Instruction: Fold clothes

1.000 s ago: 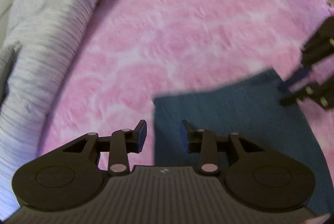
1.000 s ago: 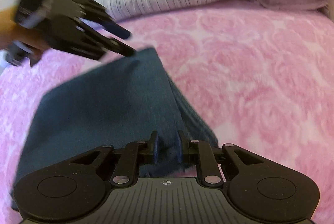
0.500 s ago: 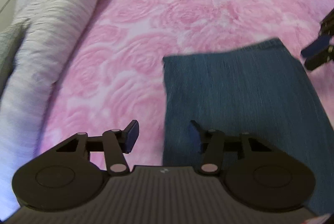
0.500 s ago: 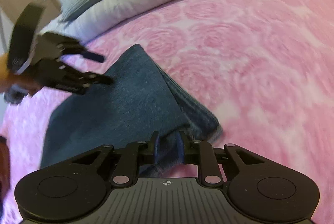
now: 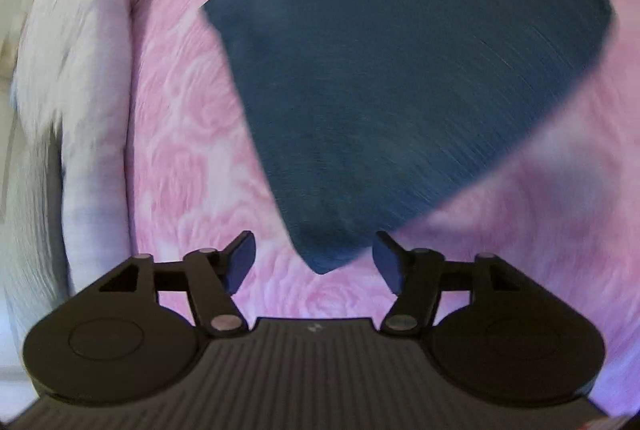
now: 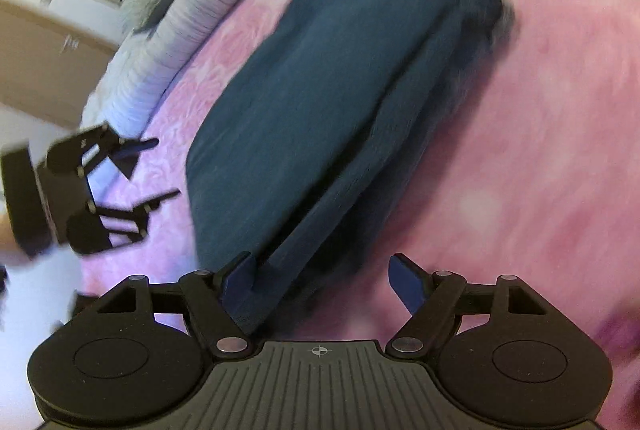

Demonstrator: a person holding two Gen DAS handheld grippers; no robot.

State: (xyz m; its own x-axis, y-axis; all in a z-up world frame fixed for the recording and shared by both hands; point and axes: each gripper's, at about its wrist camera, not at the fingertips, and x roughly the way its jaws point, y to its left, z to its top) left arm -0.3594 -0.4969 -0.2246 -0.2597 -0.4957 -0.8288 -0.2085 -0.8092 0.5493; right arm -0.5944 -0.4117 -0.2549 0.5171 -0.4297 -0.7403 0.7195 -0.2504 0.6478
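Folded dark-blue denim garment (image 6: 320,101) is spread on pink rose-patterned bedcover (image 6: 520,109); left gripper (image 5: 314,262) and right gripper (image 6: 322,278) are held wide, empty, at its edge.

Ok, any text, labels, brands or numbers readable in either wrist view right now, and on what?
No readable words or numbers in either view.
Left gripper body: a small pale logo mark, not lettering.
Right gripper body: a small crosshair symbol, no text.
Folded blue garment: no tag or label showing.
Cardboard box: small dark marks, too blurred to read.
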